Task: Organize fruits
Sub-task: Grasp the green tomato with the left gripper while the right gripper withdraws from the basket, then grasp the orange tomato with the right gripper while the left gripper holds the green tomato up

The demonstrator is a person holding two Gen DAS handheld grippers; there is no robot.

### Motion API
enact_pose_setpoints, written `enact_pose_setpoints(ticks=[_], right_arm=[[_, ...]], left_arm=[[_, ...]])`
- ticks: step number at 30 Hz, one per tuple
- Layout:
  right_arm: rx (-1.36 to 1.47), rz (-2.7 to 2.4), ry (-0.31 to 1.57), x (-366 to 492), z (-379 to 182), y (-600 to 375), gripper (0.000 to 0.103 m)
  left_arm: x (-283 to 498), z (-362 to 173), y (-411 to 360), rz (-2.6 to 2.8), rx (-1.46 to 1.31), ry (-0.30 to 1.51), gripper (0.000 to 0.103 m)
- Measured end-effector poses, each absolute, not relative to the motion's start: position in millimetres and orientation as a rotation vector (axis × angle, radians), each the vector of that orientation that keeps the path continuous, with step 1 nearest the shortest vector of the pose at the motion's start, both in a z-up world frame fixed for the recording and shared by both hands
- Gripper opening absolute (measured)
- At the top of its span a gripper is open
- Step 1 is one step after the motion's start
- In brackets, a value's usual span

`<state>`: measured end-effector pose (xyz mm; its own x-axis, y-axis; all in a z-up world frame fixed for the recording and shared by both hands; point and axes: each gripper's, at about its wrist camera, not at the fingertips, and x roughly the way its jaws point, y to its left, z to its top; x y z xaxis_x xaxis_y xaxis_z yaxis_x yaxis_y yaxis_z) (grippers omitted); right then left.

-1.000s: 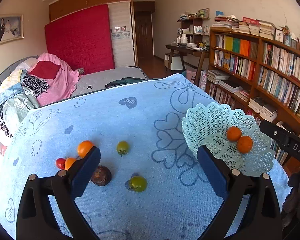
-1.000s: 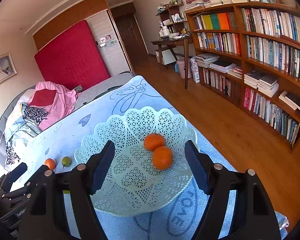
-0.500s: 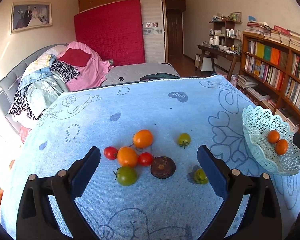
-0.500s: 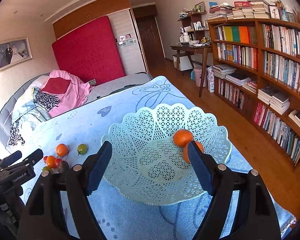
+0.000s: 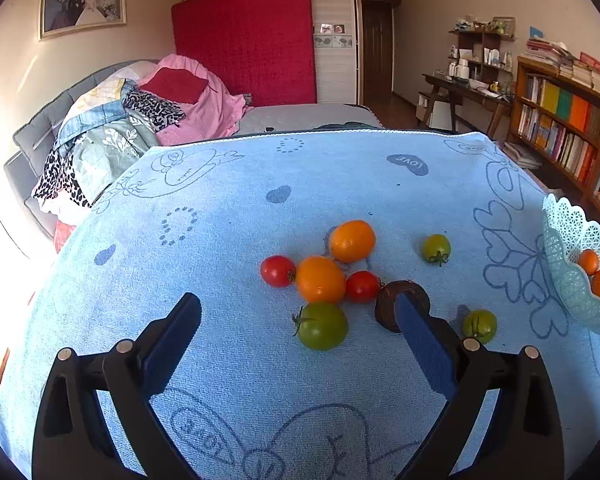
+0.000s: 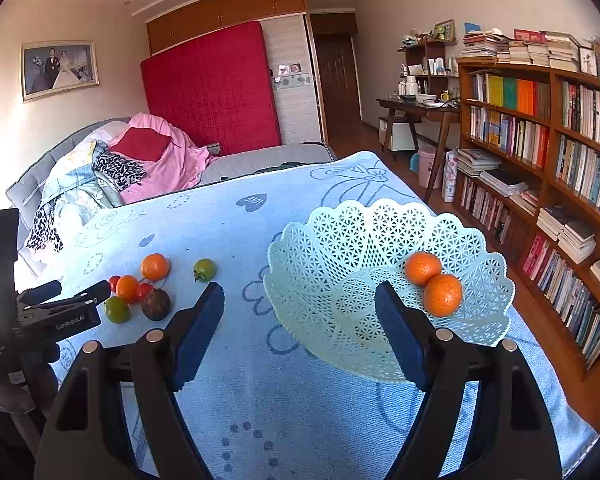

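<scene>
A bedroom with a red mattress [image 5: 246,38] leaning on the wall and a tall bookshelf [image 6: 548,152]. A blue towel [image 5: 228,208] with hearts covers the table. On it sits a little pile of fruit — two orange ones [image 5: 320,279], two red tomatoes [image 5: 277,271], a big green tomato [image 5: 323,325] and a dark brown fruit [image 5: 386,306]. Two smaller green tomatoes [image 5: 436,248] lie near them. The pale green basket [image 6: 340,248] stands well apart to the right, with two oranges [image 6: 442,294] inside, touching. The left gripper [image 5: 296,316] is wide open above the pile, holding nothing. The right gripper [image 6: 300,304] has just been opening — nothing is between its jaws.
</scene>
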<state>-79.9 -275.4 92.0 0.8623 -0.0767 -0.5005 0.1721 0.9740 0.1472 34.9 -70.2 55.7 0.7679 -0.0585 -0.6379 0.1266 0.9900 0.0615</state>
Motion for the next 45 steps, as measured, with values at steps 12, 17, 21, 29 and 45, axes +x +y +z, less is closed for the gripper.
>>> enact_pose_setpoints(ticks=[12,17,21,29,45], right_arm=[[0.149,-0.050,0.554,-75.7,80.1,-244.9,0.079],[0.134,-0.024,0.572,-73.9,74.5,-234.9,0.079],[0.126,-0.006,0.579,-74.1,71.5,-228.4,0.079],[0.125,0.043,0.593,-72.8,68.2,-220.9,0.079],[0.136,0.165,0.662,-38.0,69.1,-196.5,0.079]], left_arm=[[52.1,28.6,-55.5,-0.114,0.052,0.788,0.080],[57.1,21.3,-59.1,-0.151,0.048,0.818,0.075],[61.4,14.4,-60.3,-0.166,0.040,0.853,0.067],[60.5,11.2,-59.4,-0.203,0.021,0.871,0.036],[37.3,34.8,-30.8,-0.134,0.018,0.784,0.036]])
